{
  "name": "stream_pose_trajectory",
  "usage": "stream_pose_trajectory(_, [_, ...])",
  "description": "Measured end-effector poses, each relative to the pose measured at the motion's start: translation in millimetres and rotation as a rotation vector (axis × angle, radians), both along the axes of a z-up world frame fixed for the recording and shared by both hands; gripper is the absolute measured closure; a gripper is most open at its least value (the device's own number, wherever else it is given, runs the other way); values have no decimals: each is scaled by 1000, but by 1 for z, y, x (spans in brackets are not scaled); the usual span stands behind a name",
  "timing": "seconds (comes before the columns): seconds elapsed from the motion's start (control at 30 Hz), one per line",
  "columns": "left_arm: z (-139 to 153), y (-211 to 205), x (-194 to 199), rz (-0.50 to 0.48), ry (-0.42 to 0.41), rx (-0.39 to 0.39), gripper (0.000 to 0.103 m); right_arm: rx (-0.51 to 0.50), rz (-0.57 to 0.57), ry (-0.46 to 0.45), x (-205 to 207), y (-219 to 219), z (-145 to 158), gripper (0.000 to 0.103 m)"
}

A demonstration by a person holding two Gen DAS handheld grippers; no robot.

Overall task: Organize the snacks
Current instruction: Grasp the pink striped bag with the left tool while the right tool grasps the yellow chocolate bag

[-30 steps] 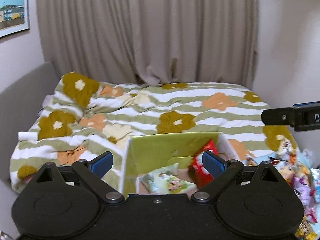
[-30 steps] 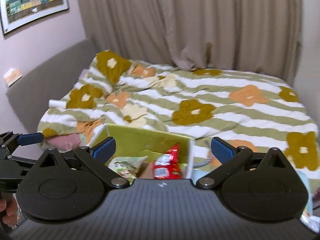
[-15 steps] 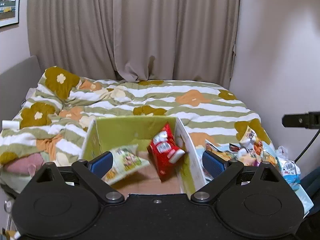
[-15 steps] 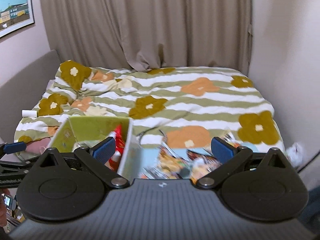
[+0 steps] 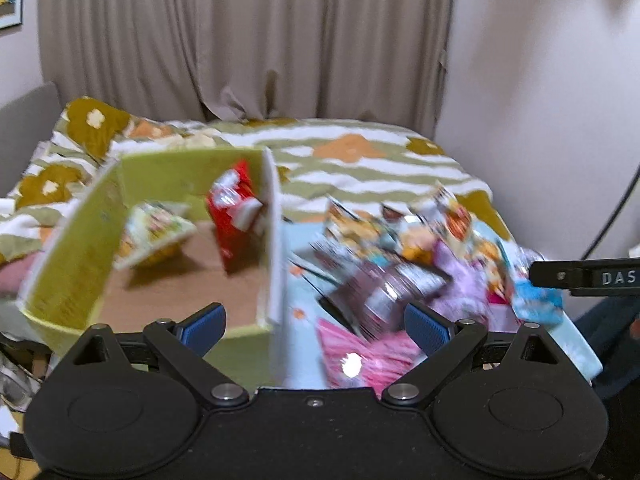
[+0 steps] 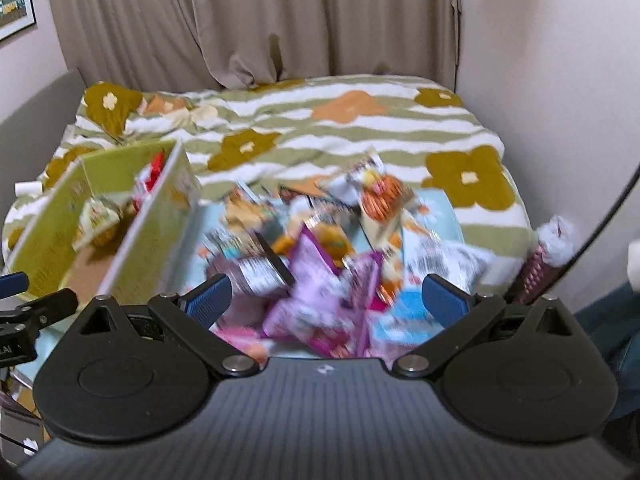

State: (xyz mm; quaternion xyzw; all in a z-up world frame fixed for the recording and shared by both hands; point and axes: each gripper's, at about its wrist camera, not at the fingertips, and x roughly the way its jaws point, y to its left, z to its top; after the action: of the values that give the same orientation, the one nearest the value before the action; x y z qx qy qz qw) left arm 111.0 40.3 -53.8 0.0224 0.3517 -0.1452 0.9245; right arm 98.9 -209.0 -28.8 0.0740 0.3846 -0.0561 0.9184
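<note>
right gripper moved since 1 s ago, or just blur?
Yes. The right gripper swung right: against the green box, once centred, it now hangs open over the snack pile.

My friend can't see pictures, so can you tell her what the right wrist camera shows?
The open right gripper points at a blurry heap of snack packets on a flowery bed. Left of the heap stands a green box with a red packet and a pale one inside.

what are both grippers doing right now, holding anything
left gripper: jaws open, empty, near the box.
right gripper: jaws open, empty, above the snack pile.
</note>
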Motion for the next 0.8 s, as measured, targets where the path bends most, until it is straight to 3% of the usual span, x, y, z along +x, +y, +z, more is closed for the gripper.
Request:
stream_pose_trajectory(0.33, [-72,-35,9,-45,54,-1,5,20,-20,52,-8,-12,-64,0])
stream_pose_trajectory(0.57, [-105,-47,26,-35,77,36,6,42,14,69,-4,-10,-87,0])
stream_pose_trajectory(0.73, [-117,-53,31,-63,112,21,6,74,40,100,-1,-3,-105,0])
stream_pose_trajectory(0.8, [-120,-58,31,-77,116,42,13,83,45,114,1,0,-111,0])
